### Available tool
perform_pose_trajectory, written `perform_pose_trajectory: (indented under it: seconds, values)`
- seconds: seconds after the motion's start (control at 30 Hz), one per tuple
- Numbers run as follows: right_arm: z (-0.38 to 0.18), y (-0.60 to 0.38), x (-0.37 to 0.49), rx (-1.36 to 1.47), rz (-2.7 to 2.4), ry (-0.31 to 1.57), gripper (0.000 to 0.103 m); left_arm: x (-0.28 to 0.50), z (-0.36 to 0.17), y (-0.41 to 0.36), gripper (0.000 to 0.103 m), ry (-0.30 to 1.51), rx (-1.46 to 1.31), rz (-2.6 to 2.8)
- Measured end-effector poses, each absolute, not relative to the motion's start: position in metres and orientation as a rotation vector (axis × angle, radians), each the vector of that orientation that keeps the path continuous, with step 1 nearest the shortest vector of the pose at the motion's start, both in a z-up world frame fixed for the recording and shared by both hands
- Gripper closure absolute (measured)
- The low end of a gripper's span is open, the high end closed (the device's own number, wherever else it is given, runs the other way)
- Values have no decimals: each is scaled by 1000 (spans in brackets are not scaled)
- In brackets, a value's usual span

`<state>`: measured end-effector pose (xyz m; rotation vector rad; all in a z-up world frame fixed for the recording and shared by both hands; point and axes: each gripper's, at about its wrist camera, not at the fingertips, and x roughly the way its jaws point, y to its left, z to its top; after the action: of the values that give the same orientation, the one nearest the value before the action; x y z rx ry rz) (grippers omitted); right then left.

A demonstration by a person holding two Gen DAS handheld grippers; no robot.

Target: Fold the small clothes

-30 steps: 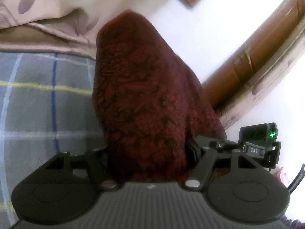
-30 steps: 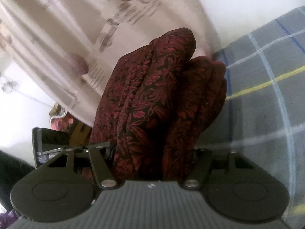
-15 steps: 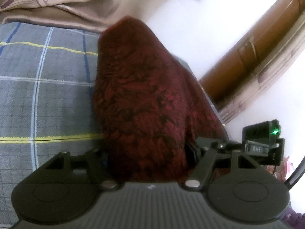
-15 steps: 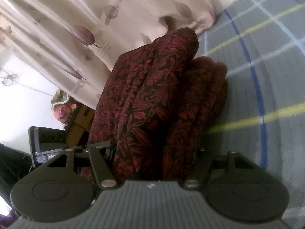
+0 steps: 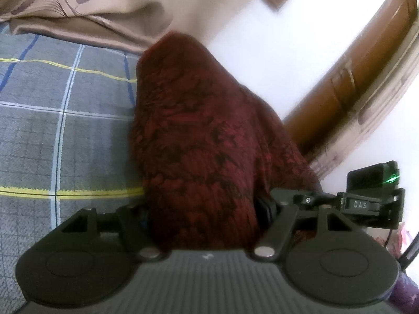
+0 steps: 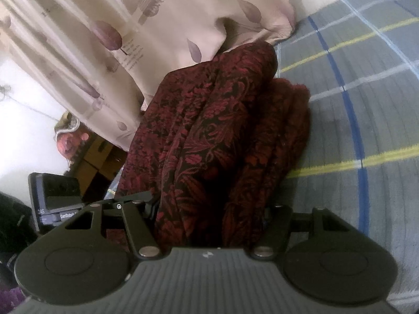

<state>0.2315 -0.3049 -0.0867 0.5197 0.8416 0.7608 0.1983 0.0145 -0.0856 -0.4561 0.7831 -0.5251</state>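
A dark red garment (image 5: 199,141) with a black leaf pattern fills the middle of both wrist views, bunched into thick folds and draped over the fingers of each tool you hold. It hangs above a bed covered in grey plaid bedding (image 5: 65,136) with yellow, white and blue lines.

In the left wrist view, the left gripper (image 5: 204,209) has its jaws closed on a fat wad of the cloth; the fingers themselves are hidden under it. In the right wrist view, the right gripper (image 6: 209,214) is clamped on the same garment, which shows two long rolled ridges side by side.

Beyond the cloth, a beige curtain (image 6: 157,26) with leaf prints hangs at the far edge of the bed, and a wooden bed frame (image 5: 353,78) curves along a white wall.

Your risks, as a judgement: each grip appears to hold several layers, so laying the piece down may trap a crease or leave a lopsided fold. Releasing one side early would probably let the bundle slump and unroll. The far end sits near the curtain and could brush it or come down on it.
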Motion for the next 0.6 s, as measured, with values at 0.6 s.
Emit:
perform_pose_trajectory:
  seconds: [0.6]
  values:
    - [-53, -304, 174, 260, 556, 596, 0, 142, -48, -28, 2, 552, -61, -130]
